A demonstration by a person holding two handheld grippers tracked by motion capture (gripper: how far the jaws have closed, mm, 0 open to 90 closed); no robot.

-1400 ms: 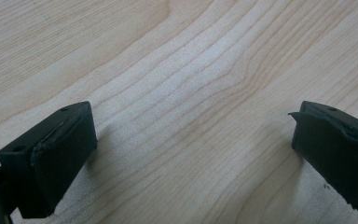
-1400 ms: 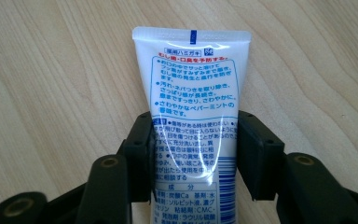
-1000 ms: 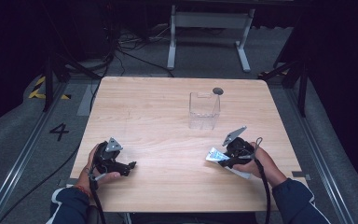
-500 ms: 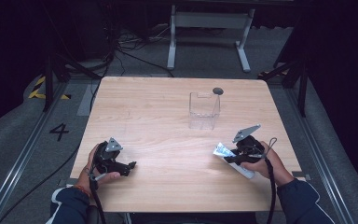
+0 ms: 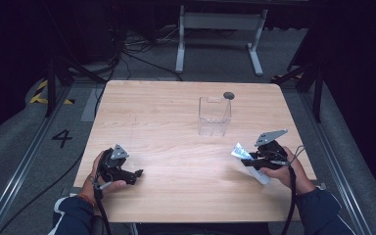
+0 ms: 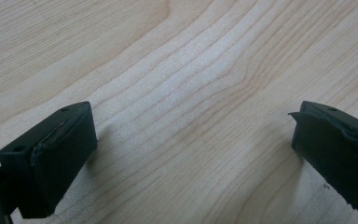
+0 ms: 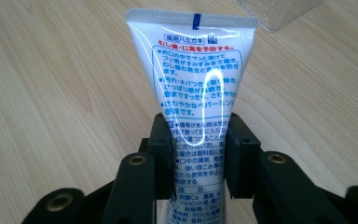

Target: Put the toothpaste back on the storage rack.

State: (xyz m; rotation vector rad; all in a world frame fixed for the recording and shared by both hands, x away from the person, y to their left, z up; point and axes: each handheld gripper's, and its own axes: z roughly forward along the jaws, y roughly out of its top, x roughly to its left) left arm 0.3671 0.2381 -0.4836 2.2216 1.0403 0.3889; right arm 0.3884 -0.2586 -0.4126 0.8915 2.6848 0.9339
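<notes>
The high view looks forward and down from above my side of the table (image 5: pixel 176 117), far enough to take in its whole top and the floor beyond. The camera on my left gripper (image 5: pixel 136 173) sits very near the wood, looking down between my fingers (image 6: pixel 51 158). The one on my right gripper (image 5: pixel 247 159) faces along the tube (image 7: pixel 191 88) across the table. All three views share that wooden top.
</notes>
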